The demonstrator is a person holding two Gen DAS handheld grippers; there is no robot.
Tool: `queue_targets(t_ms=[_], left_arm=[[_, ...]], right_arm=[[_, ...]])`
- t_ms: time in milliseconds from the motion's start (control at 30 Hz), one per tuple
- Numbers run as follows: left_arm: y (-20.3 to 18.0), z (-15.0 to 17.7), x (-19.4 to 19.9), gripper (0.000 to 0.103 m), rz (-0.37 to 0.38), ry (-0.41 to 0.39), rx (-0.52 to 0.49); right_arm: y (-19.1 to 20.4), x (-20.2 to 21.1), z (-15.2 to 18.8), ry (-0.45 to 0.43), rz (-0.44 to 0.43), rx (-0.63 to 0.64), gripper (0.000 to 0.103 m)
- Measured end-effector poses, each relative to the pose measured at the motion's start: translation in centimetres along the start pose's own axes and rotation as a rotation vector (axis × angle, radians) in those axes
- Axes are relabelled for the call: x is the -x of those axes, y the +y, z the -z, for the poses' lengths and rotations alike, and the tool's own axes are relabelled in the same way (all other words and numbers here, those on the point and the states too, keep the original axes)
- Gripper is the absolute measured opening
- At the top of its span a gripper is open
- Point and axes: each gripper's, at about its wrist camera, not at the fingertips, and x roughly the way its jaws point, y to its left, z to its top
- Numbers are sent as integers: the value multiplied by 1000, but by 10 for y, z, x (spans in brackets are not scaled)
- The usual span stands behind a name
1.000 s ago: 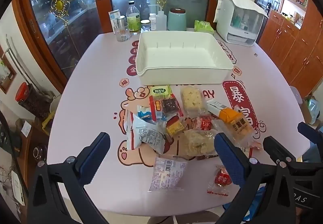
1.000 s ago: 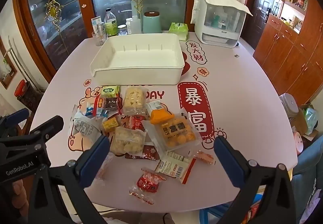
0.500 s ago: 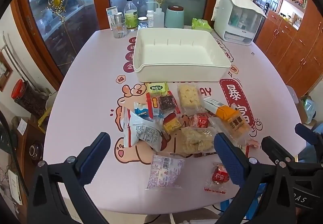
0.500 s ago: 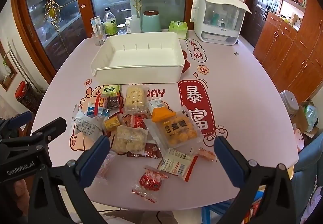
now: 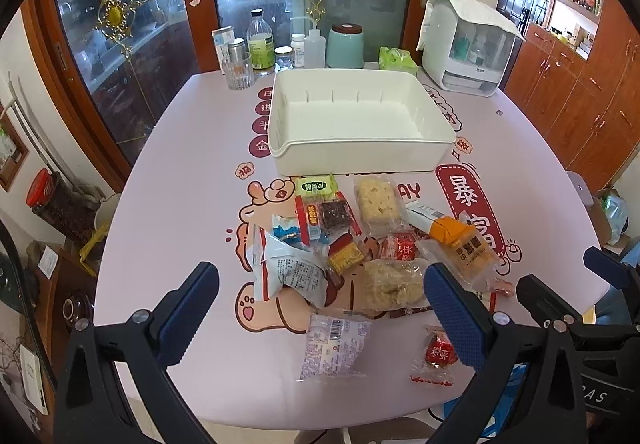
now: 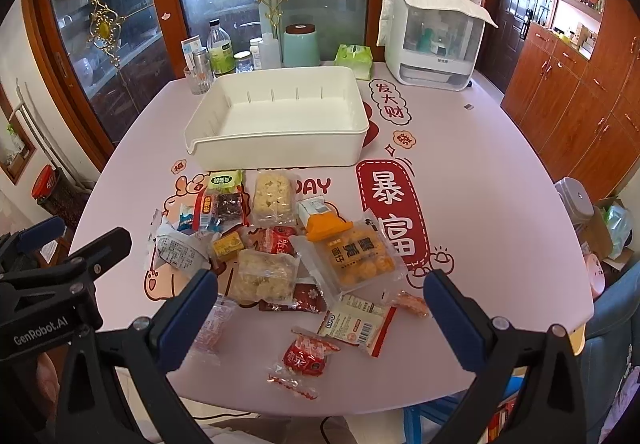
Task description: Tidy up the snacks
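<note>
Nothing sorted yet, by the look of it: white bin (image 5: 362,124) empty, upper centre of the left wrist view, resting on the pink surface (image 5: 180,172), long axis running left to right across the frame, open side up. Snack pile (image 6: 276,244) loose at frame centre, just below the bin's near wall, every packet yet to go in. Left gripper (image 5: 320,308) and right gripper (image 6: 320,308) both hanging above the near edge, fingers (image 6: 452,316) spread wide, pinching nothing.
</note>
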Motion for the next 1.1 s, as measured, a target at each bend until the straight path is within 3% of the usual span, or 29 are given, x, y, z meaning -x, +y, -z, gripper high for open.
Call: queue_targets(t_ms=[400,1100], left_arm=[[1,4,4,102,-19,-11,-19],[5,10,4,102,12,30,-44]], right_arm=[[1,0,2,3,-2,-8,103],[6,7,15,13,17,-35,103]])
